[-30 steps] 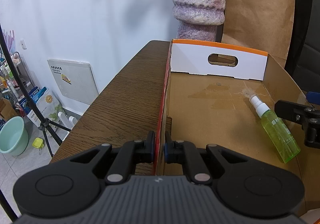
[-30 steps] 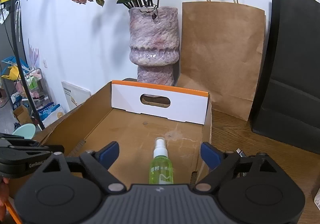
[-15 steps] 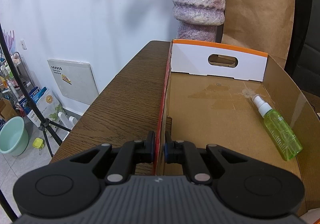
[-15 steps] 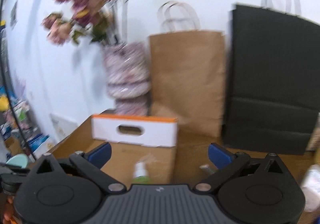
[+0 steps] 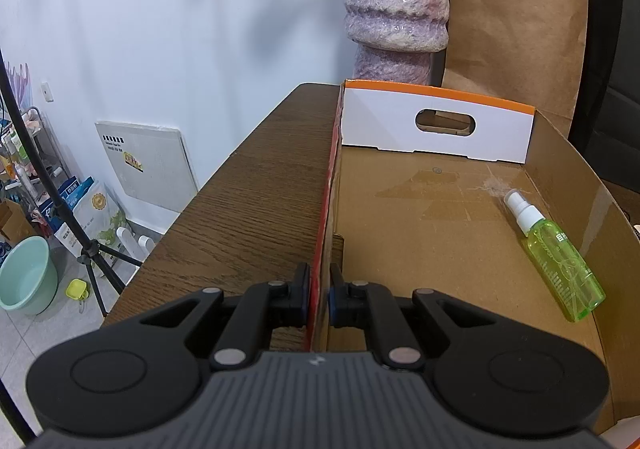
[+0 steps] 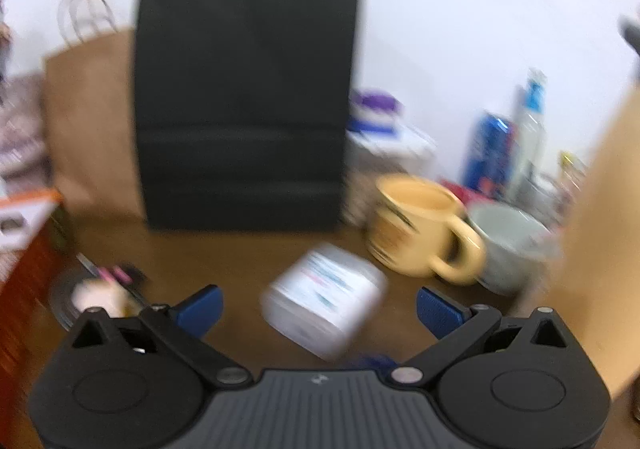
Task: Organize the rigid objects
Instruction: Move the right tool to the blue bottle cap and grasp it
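Spray bottle (image 5: 556, 257) now lying in cardboard box (image 5: 440, 225), right side. Right gripper (image 6: 318, 307), fingers wide apart, has swung away toward white jar (image 6: 324, 305): next pick likely. Left gripper (image 5: 319, 291) clamped on box's near-left wall.

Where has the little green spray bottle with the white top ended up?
In the left wrist view, the green spray bottle lies on its side inside the brown cardboard box, against the right-hand wall, white nozzle pointing toward the white handle panel.

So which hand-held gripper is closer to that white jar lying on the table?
Right. The right hand-held gripper is open just before the white jar; the left hand-held gripper clamps the cardboard box wall, jar unseen.
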